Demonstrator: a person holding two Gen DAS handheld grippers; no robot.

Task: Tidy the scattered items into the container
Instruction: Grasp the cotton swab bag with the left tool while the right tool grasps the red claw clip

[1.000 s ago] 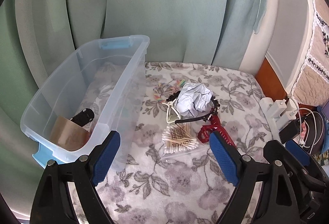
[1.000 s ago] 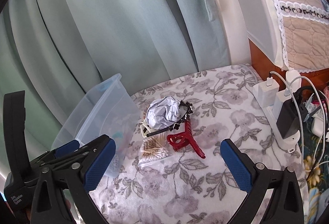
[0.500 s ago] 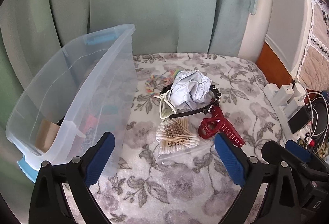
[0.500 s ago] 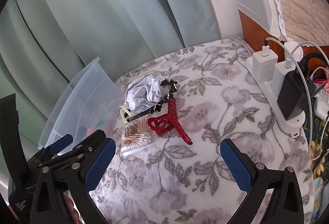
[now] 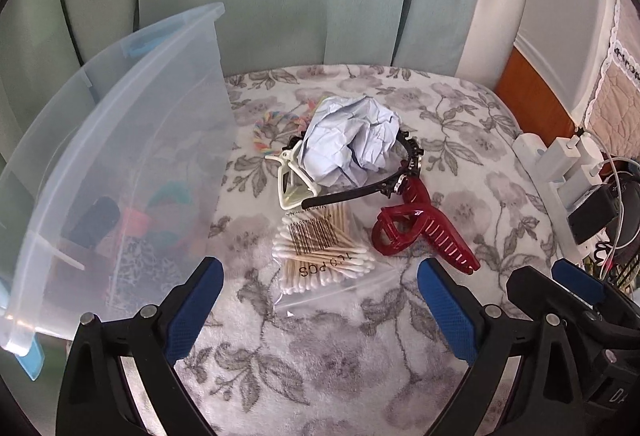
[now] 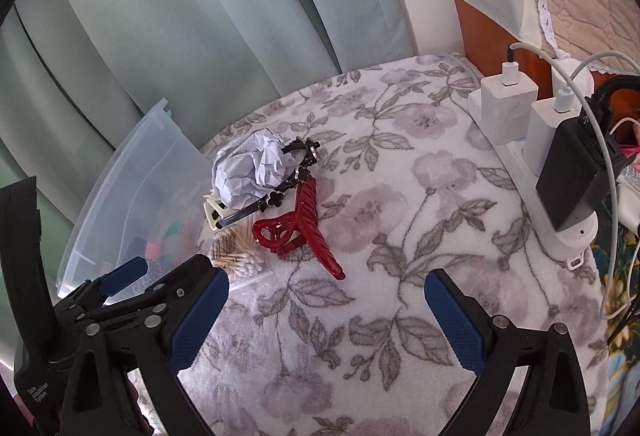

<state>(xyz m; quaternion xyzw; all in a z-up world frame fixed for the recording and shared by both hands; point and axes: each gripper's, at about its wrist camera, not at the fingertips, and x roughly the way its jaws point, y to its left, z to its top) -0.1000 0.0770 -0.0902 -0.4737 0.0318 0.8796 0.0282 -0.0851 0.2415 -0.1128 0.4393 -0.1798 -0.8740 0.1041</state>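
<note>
Just ahead of your left gripper (image 5: 316,290), in its own view, lies the bag of cotton swabs (image 5: 320,256), between the spread fingertips but untouched; the jaws have just been opening and now stand wide with nothing held. That bag looks light and slippery, its film loose, so you would likely do best pinching across the stiff bundle of sticks, not the empty flap. Beyond it sit the red hair claw (image 5: 420,232), rigid and easy to clamp on its spine, the crumpled paper ball (image 5: 348,148), weightless and crushable, and the black headband (image 5: 396,172) curving around it. To the gripper's left stands the clear container (image 5: 120,164). Compared with a second ago, the pile looms larger and lower in frame, and the container's inside is hidden behind its wall.

From the right wrist, your right gripper (image 6: 326,306) hangs released over the floral blanket (image 6: 400,236), with the claw ahead and slightly left. Here too the items sit nearer than before.
</note>
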